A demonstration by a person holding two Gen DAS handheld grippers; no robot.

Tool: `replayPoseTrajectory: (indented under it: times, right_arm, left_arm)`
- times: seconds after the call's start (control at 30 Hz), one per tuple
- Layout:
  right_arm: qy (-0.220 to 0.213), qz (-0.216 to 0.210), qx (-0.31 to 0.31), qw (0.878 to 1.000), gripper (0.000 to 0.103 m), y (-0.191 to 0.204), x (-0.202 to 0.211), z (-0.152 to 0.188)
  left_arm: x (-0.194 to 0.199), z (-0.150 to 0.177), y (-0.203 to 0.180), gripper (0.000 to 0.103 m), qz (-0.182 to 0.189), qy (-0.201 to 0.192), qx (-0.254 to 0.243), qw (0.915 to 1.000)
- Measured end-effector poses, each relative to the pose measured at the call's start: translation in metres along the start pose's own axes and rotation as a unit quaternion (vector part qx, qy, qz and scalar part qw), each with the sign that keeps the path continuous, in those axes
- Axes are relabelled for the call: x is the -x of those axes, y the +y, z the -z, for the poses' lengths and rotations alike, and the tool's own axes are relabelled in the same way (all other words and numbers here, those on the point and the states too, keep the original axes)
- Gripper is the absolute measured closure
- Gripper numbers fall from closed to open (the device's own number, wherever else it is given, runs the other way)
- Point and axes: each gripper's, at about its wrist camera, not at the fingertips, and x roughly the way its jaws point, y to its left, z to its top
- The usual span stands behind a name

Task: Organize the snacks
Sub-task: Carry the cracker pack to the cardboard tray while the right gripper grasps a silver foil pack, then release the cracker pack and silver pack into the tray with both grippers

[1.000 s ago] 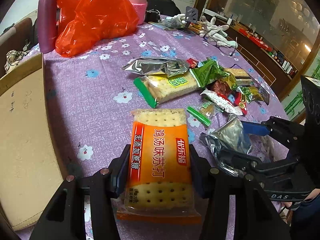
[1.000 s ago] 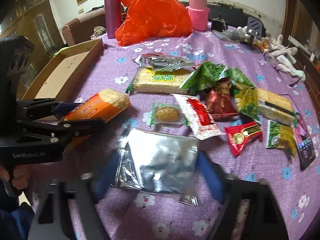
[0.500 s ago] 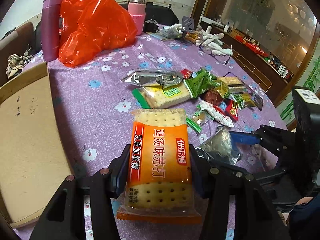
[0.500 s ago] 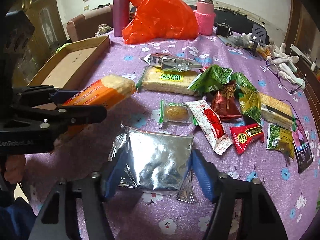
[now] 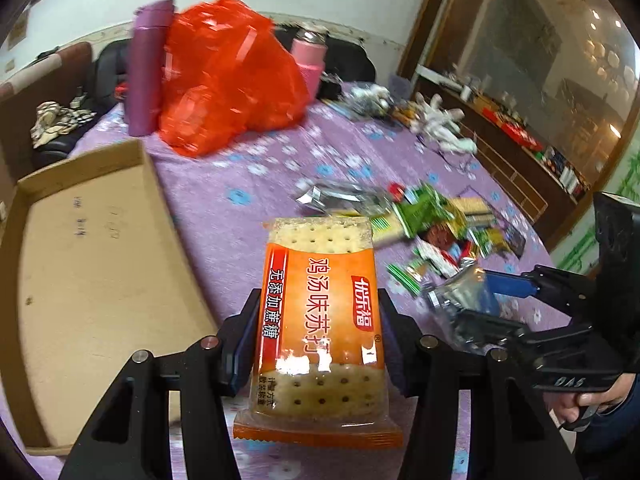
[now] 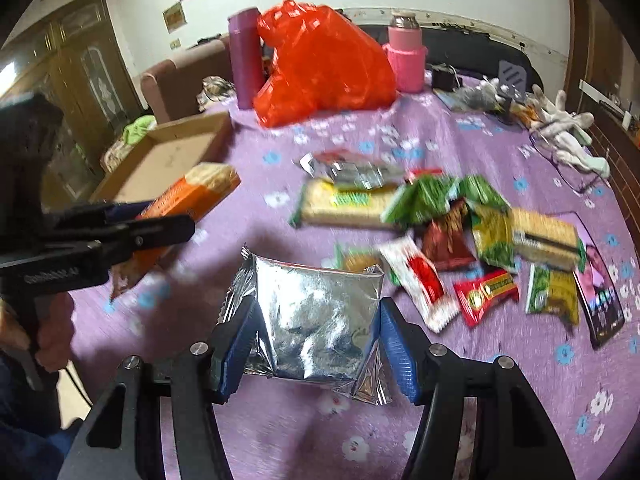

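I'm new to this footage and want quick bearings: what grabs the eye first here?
Two held snacks dominate: the orange cracker pack clamped in the left gripper, and the silver foil packet pinched by the right gripper. Behind them, a bright red plastic bag sits at the far side of the purple flowered tablecloth, an open cardboard box lies left, and loose snacks are scattered right.

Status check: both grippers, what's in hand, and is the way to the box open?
Left gripper shut on cracker pack. Right gripper shut on foil pouch. Box open, nothing visible in between.
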Motion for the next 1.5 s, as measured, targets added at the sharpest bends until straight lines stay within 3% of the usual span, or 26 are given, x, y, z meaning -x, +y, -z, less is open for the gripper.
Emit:
replayPoseTrajectory:
  times: [0.37, 0.57, 0.7, 0.87, 1.03, 1.5]
  right_arm:
    - [-0.011, -0.08, 0.01, 0.997, 0.038, 0.056, -0.013, -0.077]
    - [0.003, -0.119, 0.004, 0.993, 0.037, 0.098, -0.047, -0.132]
    - [0.017, -0.144, -0.013, 0.989, 0.037, 0.127, -0.082, -0.17]
    - [0.037, -0.137, -0.048, 0.989, 0.037, 0.15, -0.138, -0.198]
    - [0.063, -0.126, -0.076, 0.987, 0.037, 0.154, -0.186, -0.205]
    - [0.095, -0.097, -0.076, 0.988, 0.037, 0.168, -0.251, -0.213]
  left_arm:
    - [0.053, -0.02, 0.086, 0.05, -0.078, -0.042, 0.048, 0.9949]
    - [0.068, -0.039, 0.142, 0.05, -0.131, -0.043, 0.062, 0.9885]
    - [0.056, -0.056, 0.177, 0.05, -0.153, -0.029, 0.084, 0.9842]
    - [0.023, -0.064, 0.207, 0.05, -0.169, -0.001, 0.123, 0.9779]
    - [0.003, -0.062, 0.216, 0.05, -0.186, 0.017, 0.125, 0.9744]
    - [-0.021, -0.054, 0.242, 0.05, -0.169, 0.048, 0.173, 0.9692]
